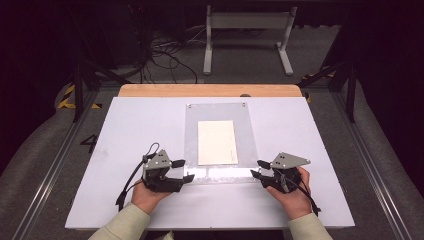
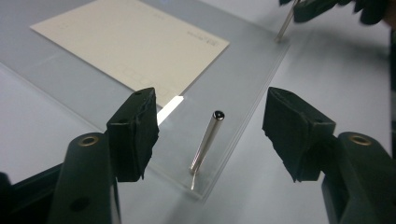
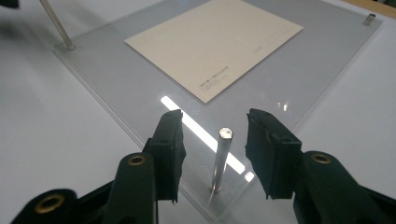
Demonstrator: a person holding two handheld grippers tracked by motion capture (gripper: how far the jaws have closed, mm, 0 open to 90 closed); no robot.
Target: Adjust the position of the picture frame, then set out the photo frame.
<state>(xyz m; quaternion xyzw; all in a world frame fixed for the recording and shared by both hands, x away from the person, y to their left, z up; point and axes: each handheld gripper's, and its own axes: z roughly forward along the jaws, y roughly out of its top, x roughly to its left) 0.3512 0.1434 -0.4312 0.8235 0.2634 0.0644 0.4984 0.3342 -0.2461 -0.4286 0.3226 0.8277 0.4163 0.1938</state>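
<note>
**At the near corners: both grippers let go of the pins**

On the white table [image 1: 125,150] lies a clear plastic sheet [image 1: 220,112] w/ a cream card [image 1: 217,142] under or inside it – can't tell which. Thin metal pins stand at the sheet's corners. The two near ones are the work in hand.

Left gripper [image 2: 210,135]: jaws spread, nothing gripped. The left pin [image 2: 205,144] stands between them at the sheet's near corner, tilted a bit, clear gaps on both sides. Pads not touching it.

Right gripper [image 3: 212,149]: jaws also apart, released. The right pin [image 3: 221,158] stands upright between them, small gap each side, closer fit than on the left.

In the high view the left gripper [image 1: 182,170] and right gripper [image 1: 256,168] sit at the sheet's two near corners, pointing inward at each other; a short stud [image 3: 369,18] marks a far corner.

Handling, as a guess:
- Pins look like polished steel: stiff, light, slick. Round shaft, so it could roll or twist in the pads. Best hold approx. mid-shaft to upper part, pads square across it, pull/turn along its axis.
- Left pin leans, so prob. loose in its hole; side push could tip it out.
- Sheet looks rigid but smooth & scratch-prone; may slide on the table if a pin gets levered sideways.
- Card is thin, light; would shift if the sheet lifts.
</note>
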